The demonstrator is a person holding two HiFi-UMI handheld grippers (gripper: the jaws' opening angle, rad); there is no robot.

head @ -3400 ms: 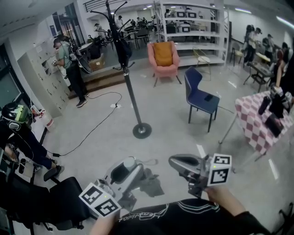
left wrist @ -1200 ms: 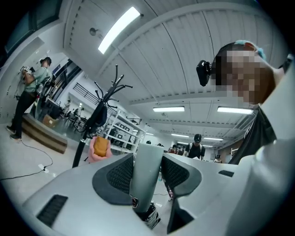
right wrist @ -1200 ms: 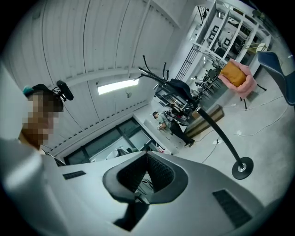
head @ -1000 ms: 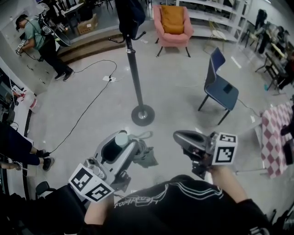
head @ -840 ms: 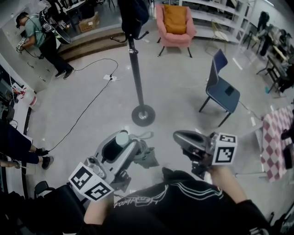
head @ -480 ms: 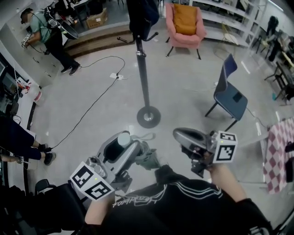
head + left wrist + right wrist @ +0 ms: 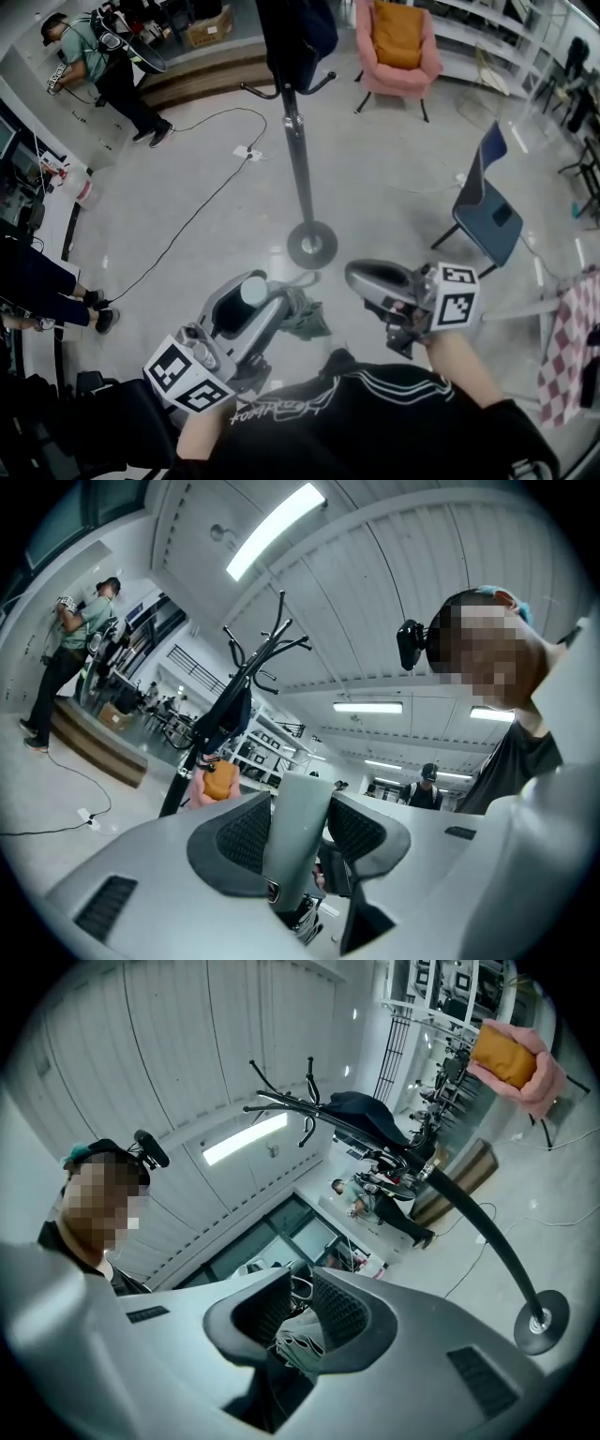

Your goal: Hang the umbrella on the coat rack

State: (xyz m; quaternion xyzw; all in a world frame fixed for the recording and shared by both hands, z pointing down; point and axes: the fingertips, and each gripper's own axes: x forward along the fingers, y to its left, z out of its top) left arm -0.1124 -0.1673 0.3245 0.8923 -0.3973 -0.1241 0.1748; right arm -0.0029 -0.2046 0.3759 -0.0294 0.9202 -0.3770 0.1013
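Left gripper view: your left gripper [image 7: 299, 833] clamps the umbrella [image 7: 292, 855] by its stiff handle; hold there, since the canopy looks light and floppy. The right gripper [image 7: 300, 1302] jaws have just been opening and grip nothing.

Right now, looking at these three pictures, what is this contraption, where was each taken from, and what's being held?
No robot: a person holds hand tongs in each hand. The view from above comes from a camera on their head; the other two come from cameras riding on each tongs. The left tongs are clamped on a folded umbrella. The right tongs have just been opening; the umbrella's cloth shows in their gap, apparently ungripped. Ahead stands the coat rack, a dark garment on it.
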